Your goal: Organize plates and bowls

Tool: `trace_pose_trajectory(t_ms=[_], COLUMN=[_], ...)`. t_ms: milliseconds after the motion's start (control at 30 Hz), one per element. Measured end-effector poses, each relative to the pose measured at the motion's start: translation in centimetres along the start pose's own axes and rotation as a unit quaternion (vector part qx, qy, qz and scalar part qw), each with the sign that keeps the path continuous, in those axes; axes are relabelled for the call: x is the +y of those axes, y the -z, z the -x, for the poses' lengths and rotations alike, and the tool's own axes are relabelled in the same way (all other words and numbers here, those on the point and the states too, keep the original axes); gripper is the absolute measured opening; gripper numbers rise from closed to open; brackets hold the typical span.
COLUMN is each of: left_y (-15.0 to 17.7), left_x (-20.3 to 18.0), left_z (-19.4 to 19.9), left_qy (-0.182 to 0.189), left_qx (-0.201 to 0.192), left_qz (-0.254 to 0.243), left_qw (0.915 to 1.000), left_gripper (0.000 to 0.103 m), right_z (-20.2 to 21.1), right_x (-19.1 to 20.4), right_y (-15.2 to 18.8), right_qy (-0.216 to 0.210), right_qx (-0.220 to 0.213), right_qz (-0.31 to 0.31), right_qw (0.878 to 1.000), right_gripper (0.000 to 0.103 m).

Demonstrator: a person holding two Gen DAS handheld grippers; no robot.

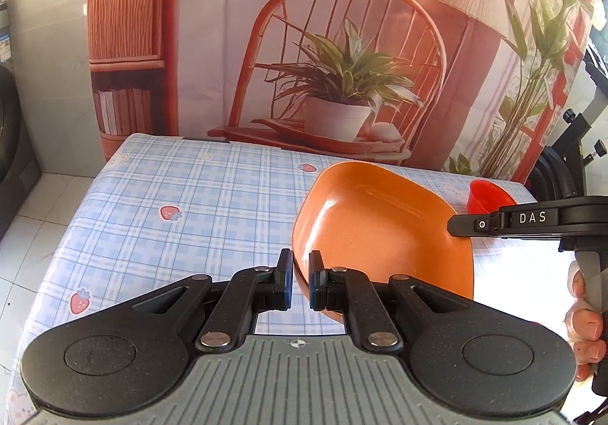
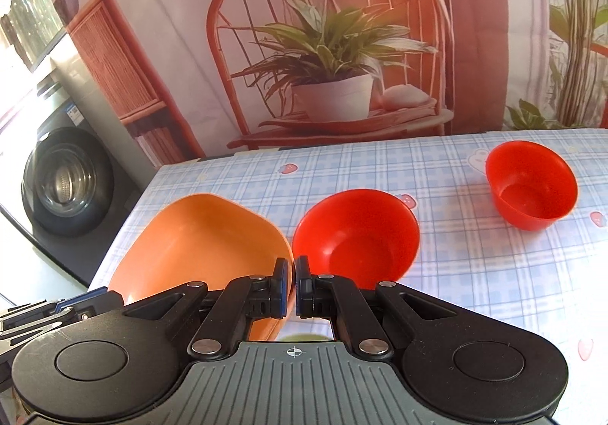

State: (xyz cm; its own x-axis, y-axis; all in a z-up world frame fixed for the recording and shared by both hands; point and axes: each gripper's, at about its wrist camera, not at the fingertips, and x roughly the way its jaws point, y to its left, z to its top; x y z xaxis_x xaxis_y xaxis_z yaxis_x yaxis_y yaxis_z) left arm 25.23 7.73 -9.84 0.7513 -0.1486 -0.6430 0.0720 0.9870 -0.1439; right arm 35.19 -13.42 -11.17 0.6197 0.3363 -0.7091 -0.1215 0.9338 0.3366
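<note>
An orange squarish plate (image 1: pixel 380 231) is held tilted above the table; it also shows in the right wrist view (image 2: pixel 197 246). My left gripper (image 1: pixel 301 265) is shut on its left rim. My right gripper (image 2: pixel 294 273) is shut on its right rim, and its body shows in the left wrist view (image 1: pixel 532 221). A red bowl (image 2: pixel 357 231) sits on the table just past the right gripper. A second, smaller red bowl (image 2: pixel 532 184) stands further right; it also shows in the left wrist view (image 1: pixel 488 195).
The table has a blue checked cloth with strawberries (image 1: pixel 182 204). A printed backdrop of a chair and plant (image 1: pixel 334 75) hangs behind it. A washing machine (image 2: pixel 68 182) stands on the floor at the left. A green patch (image 2: pixel 304 337) shows under the right gripper.
</note>
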Motion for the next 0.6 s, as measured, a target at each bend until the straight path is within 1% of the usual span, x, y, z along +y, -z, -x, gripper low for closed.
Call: trace_pose_trajectory(t_ms=[133,433,600], left_y=[1.4,4.2,5.3], left_x=[-1.5,-3.6,-4.3], left_z=[0.5,0.1,-0.5], left_qy=[0.008,0.021,0.019], left_qx=[0.011,0.041,0.055], left_qz=[-0.008,-0.030,-0.037], left_qw=[0.9999,0.9985,0.9976], left_gripper=[0.009,0.009,0.009], right_z=[1.3,3.1,3.1], right_x=[-1.7,-4.9,-5.3], right_y=[1.7,6.3,8.1], right_qy=[0.004,0.008,0.018], right_qx=[0.006,0.014,0.016], right_qz=[-0.017,-0.051,-0.046], right_qw=[1.000,0.999,0.999], right_gripper=[0.004,0.004,0.004])
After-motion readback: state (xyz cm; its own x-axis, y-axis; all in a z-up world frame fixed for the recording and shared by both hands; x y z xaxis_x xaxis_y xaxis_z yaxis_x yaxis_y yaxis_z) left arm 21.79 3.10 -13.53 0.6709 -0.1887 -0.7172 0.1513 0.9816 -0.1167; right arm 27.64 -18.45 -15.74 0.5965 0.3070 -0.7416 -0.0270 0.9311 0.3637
